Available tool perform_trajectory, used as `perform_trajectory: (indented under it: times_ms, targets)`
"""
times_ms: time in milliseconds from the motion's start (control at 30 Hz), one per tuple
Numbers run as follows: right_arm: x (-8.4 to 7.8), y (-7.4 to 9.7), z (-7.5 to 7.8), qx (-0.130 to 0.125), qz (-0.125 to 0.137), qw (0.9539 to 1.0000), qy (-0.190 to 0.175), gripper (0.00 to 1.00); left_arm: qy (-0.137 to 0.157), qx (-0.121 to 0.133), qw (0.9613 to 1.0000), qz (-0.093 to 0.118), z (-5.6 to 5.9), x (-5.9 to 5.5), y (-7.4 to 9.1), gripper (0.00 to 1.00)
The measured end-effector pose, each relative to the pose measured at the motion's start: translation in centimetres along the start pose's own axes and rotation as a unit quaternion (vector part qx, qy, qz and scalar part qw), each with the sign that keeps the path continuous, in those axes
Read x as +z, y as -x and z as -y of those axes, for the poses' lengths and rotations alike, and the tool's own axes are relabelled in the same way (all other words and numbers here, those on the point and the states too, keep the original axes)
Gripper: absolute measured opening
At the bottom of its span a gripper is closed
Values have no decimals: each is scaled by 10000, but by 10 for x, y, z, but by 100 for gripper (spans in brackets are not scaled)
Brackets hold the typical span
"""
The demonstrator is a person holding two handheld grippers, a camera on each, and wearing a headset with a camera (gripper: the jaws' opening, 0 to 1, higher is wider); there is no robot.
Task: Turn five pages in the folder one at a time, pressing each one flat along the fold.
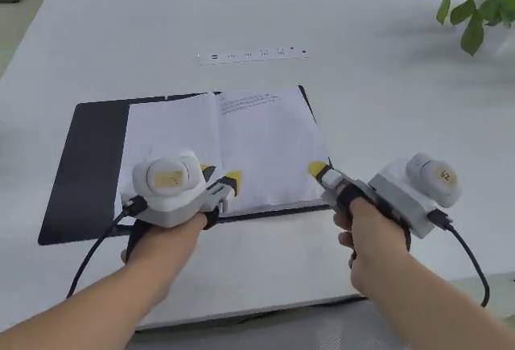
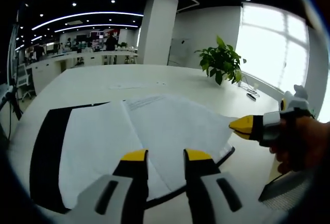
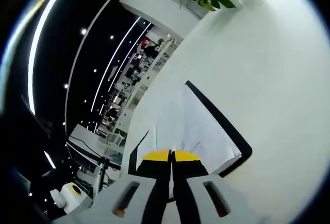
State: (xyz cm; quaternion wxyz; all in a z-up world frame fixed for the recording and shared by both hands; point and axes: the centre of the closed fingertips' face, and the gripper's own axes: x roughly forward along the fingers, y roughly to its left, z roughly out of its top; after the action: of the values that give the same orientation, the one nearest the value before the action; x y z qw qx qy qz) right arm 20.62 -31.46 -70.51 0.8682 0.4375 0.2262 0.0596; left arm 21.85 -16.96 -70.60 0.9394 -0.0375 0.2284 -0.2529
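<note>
White and broad, the desk carries the open black folder with white paper pages just ahead of both tools. The right hand-held gripper sits at the near right corner of the right-hand page, jaws pressed together, perhaps pinching that corner, though I cannot tell. The left hand-held gripper hovers over the near edge by the fold, jaws slightly apart and empty. A page turn looks to be starting: next, lift the corner, carry it leftward across the fold, then press it flat.
</note>
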Motion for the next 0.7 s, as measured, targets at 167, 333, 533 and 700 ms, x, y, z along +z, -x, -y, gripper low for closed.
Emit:
perform_trajectory:
  times_ms: [167,333,533,700]
  targets:
    - [-1,4,-37,309,65,9980,539,0,-113,113,9996,244,-21,19,28,27]
    - [-10,1,-74,653,76,9937,908,0,-2,310,9984,476,-46,34,56,27]
    - [-30,-6,-112,937,-113,9871,1294,0,13,533,9966,633,-73,38,86,28]
    - [-54,-15,-138,1121,-301,9799,1625,0,106,751,9944,741,-94,38,111,28]
